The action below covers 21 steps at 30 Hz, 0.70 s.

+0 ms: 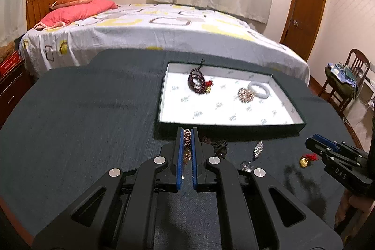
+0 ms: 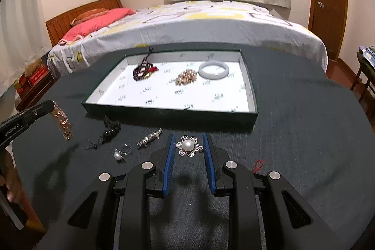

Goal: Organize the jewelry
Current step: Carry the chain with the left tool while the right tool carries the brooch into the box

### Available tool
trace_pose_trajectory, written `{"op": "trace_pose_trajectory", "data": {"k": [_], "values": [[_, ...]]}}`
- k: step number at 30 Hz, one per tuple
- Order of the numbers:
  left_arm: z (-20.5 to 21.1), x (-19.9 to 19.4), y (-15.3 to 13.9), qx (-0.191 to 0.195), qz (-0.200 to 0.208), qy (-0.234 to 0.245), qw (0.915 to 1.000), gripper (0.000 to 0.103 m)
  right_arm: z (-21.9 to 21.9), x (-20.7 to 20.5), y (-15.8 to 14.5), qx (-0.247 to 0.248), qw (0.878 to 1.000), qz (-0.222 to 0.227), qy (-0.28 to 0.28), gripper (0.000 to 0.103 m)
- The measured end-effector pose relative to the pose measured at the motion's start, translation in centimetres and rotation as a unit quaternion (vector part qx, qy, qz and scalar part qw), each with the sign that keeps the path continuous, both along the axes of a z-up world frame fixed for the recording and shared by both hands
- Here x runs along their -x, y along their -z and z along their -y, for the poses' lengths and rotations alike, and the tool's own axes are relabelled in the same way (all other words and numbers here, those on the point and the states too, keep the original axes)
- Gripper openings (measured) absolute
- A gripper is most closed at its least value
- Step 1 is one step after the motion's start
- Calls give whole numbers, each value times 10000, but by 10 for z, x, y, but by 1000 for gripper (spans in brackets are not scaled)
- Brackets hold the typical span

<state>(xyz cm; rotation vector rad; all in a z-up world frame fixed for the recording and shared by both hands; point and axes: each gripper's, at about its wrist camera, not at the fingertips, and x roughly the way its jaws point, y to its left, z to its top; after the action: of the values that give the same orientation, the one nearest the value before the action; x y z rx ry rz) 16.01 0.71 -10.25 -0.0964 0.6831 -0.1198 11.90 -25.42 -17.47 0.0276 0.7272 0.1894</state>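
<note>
With the left claw (image 1: 187, 132) pinched on a dangling gold chain (image 1: 187, 139) and the right claw (image 2: 188, 144) gripping a pearl brooch (image 2: 188, 146), both short of the tray (image 2: 248, 86), either could slip and snag.

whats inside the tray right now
Inside the tray lie three pieces: a dark beaded bracelet with a red tassel, a rose-gold chain bracelet and a white bangle. Nothing hides its floor, except beneath them.

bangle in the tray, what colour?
Pale milky white, jade-like. The bangle shows best in the right wrist view, lying at the far right of the tray.
</note>
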Motion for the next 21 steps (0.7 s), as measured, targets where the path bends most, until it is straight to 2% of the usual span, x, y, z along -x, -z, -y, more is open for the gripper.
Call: {"op": "trace_pose_trajectory", "data": {"k": [9, 21], "values": [[7, -4, -34, 69, 396, 103, 9991, 6, 0, -1, -22, -68, 9997, 253, -28, 25], [20, -36, -53, 129, 680, 220, 9974, 6, 1, -29, -46, -75, 9984, 557, -22, 25]]}}
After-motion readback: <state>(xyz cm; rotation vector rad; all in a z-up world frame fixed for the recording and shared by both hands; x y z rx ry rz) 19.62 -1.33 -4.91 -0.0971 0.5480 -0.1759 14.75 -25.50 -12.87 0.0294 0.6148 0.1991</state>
